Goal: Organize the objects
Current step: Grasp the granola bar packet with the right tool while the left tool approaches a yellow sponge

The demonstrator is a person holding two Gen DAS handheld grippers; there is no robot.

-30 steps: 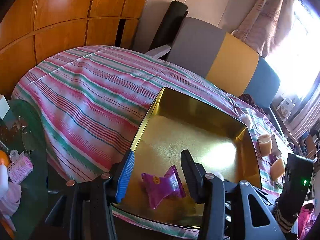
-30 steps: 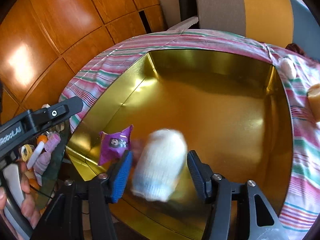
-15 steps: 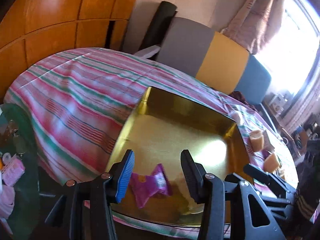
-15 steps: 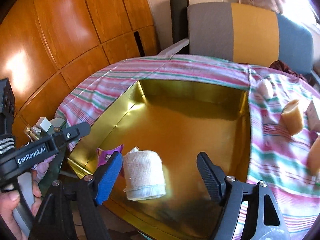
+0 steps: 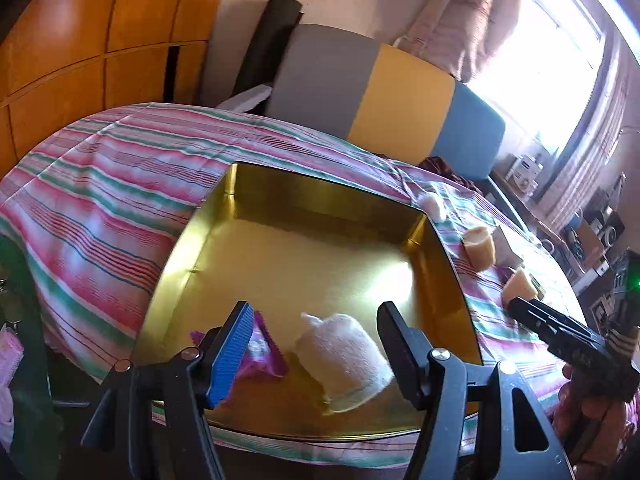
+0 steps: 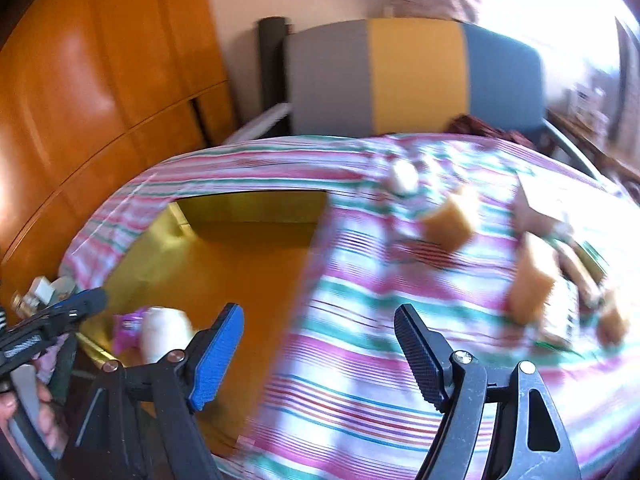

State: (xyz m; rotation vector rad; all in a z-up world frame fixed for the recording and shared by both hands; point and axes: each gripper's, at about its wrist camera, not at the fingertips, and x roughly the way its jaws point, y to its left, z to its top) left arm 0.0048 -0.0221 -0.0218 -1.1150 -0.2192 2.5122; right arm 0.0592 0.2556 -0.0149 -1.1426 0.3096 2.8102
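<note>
Now both my grippers are spread wide and empty. My left gripper (image 5: 312,348) hovers over the near edge of a shallow gold metal tray (image 5: 192,236) on a pink-and-green striped cloth (image 5: 100,200). Inside the tray, at its near corner, lie a rolled white towel (image 5: 344,352) and a small purple foil snack packet (image 5: 264,356), just beside each other. My right gripper (image 6: 320,356) points over the cloth toward tan sponge-like blocks (image 6: 450,222) well apart from the tray; this view is blurred. I judge the blocks light, soft and squashy, so I would pinch one across its flat sides, gently.
</note>
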